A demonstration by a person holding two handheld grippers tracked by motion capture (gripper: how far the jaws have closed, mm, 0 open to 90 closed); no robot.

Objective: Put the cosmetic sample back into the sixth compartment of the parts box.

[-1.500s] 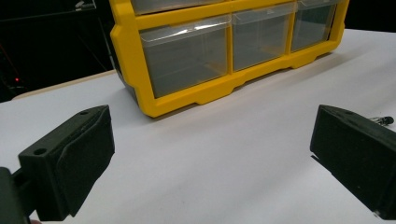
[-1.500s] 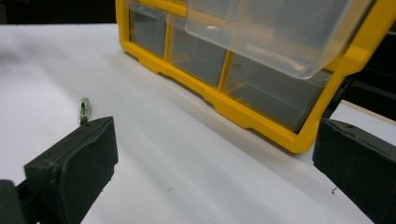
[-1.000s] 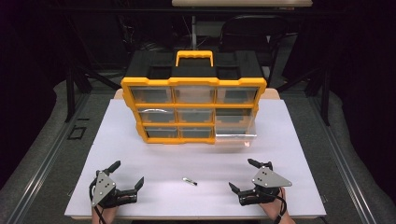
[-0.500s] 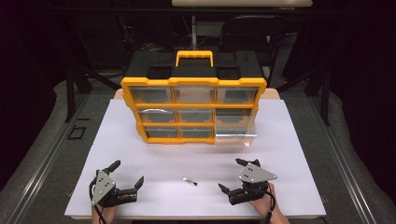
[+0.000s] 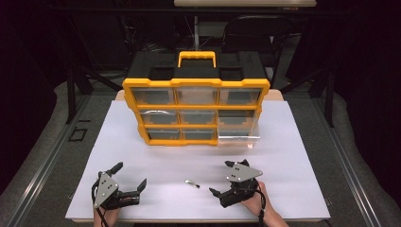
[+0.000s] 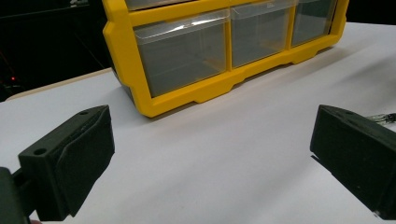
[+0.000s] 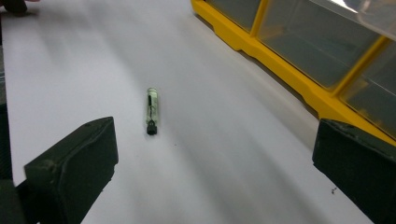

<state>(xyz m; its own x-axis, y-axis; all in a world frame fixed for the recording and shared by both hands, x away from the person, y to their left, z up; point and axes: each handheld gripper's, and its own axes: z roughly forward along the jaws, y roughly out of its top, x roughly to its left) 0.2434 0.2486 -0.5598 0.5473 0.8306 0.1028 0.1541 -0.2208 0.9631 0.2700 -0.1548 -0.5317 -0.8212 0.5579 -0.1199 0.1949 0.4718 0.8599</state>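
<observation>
Your left gripper (image 5: 122, 186) sits low on the white table (image 5: 293, 142), near your side of it. Its two black jaws are wide apart, and nothing is between them. Ahead of it, a bit to its left, stands the yellow drawer box (image 6: 196, 60) with its clear little drawers.

Your right gripper (image 5: 226, 185) is on the table too. Its jaws are also wide apart and hold nothing. In the right gripper view, a small clear green tube (image 7: 151, 111) with a black end lies flat on the table just ahead of the jaws, closer to the left one. The black end points back at the gripper. No jaw touches the tube.

From up high, the tube (image 5: 191, 183) lies between your two grippers, nearer the right one.

The drawer box (image 5: 196, 111) is well ahead of both grippers. One clear drawer (image 5: 239, 132) at its bottom right is pulled out toward you. A yellow handle (image 5: 196, 57) sits on top.
</observation>
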